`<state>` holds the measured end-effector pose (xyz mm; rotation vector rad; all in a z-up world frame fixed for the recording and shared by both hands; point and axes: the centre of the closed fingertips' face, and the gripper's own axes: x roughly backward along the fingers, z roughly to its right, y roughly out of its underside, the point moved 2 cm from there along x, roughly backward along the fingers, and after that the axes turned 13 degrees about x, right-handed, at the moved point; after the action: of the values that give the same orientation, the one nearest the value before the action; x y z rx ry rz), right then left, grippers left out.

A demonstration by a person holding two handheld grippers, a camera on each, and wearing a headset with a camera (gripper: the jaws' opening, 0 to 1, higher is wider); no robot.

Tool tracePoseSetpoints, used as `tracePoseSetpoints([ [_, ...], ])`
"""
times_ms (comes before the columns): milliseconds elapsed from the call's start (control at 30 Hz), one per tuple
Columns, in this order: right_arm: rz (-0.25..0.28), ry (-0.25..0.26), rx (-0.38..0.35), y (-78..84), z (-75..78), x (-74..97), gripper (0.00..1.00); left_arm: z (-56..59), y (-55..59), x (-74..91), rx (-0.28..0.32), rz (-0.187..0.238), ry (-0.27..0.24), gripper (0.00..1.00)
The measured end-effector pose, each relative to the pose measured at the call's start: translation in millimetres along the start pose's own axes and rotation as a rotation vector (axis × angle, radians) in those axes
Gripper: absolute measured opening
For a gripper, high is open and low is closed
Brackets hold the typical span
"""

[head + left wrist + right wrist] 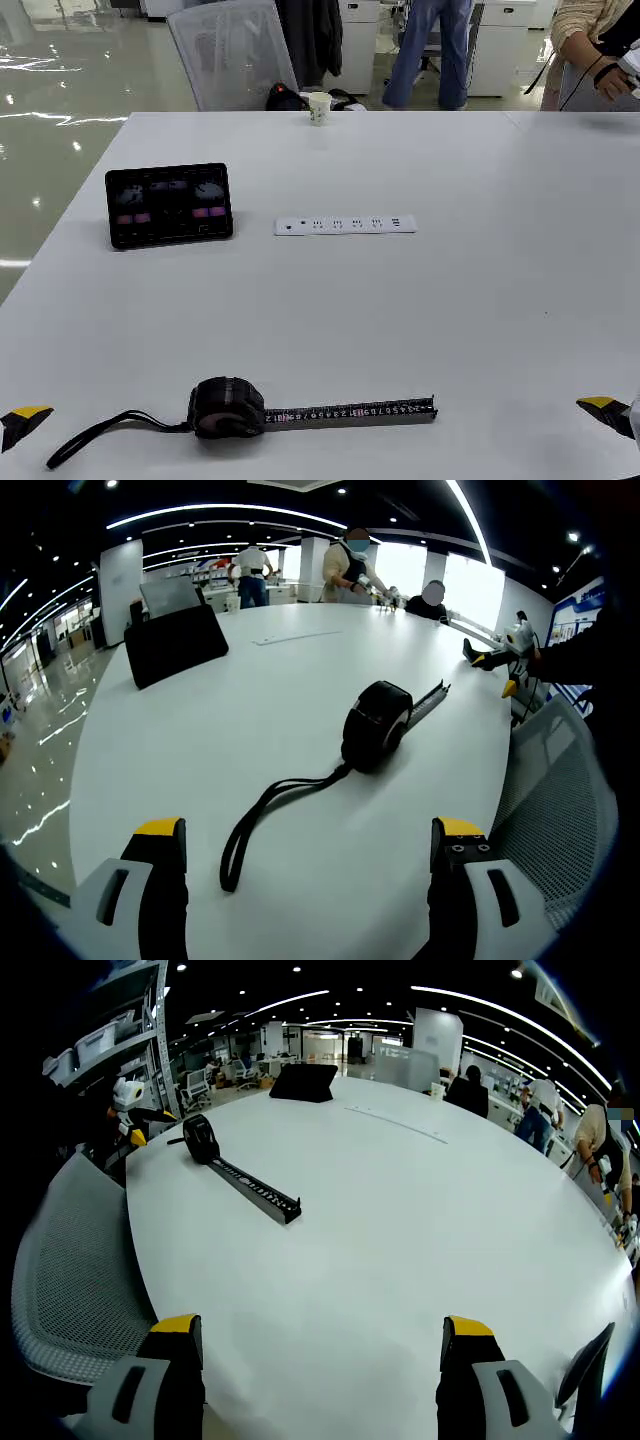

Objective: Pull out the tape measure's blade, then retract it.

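Right now the black tape measure (227,408) lies on the white table (480,320), close to the near edge and left of the middle. Its case rests on the tabletop, and its blade (350,411) is drawn part of the way out, running flat along the surface towards the person's right, with the numbered face up and the end hook at the far tip. A black wrist strap (100,435) trails from the other side of the case in a loose loop towards the left. The left gripper (309,827) hovers at the near left edge of the table with its yellow-tipped jaws spread wide and nothing between them. It points at the strap and case, which sit a little way ahead of it, not touching. The right gripper (322,1324) is held at the near right edge, its jaws likewise wide apart and gripping nothing, well apart from the blade's hook end, with bare tabletop between. Farther back on the table a dark tablet (169,204) stands propped to the left, a white power strip (345,225) lies flat near the middle, and a small paper cup (319,108) stands at the far edge. A grey mesh chair (232,52) is pushed up behind it, and a few people stand beyond the table.
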<state>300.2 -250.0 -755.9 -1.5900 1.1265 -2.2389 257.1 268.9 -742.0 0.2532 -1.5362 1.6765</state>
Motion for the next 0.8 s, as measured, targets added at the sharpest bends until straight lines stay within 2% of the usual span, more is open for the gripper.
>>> tracePoseSetpoints([
  [200, -0.003, -0.002, -0.009, 2.8, -2.2, -0.9, 0.99, 4.6, 2.0, 2.3, 0.0, 0.006, 0.002, 0.99],
  [367, 0.002, -0.006, -0.011, 4.4, -3.6, 1.3, 0.99, 2.6, 4.8, 3.5, 0.009, 0.002, 0.0, 0.99],
  [467, -0.011, -0.022, 0.0, 8.2, -8.0, 1.5, 0.99, 2.5, 3.9, 4.0, 0.016, 0.008, -0.001, 0.99],
  [567, -0.017, -0.018, -0.007, 10.9, -6.1, 2.5, 0.99, 3.3, 3.1, 4.0, 0.012, 0.007, 0.002, 0.99],
  [800, -0.011, -0.024, -0.007, 9.7, -7.8, 1.4, 0.99, 3.2, -1.5, 3.4, 0.007, 0.007, 0.0, 0.99],
])
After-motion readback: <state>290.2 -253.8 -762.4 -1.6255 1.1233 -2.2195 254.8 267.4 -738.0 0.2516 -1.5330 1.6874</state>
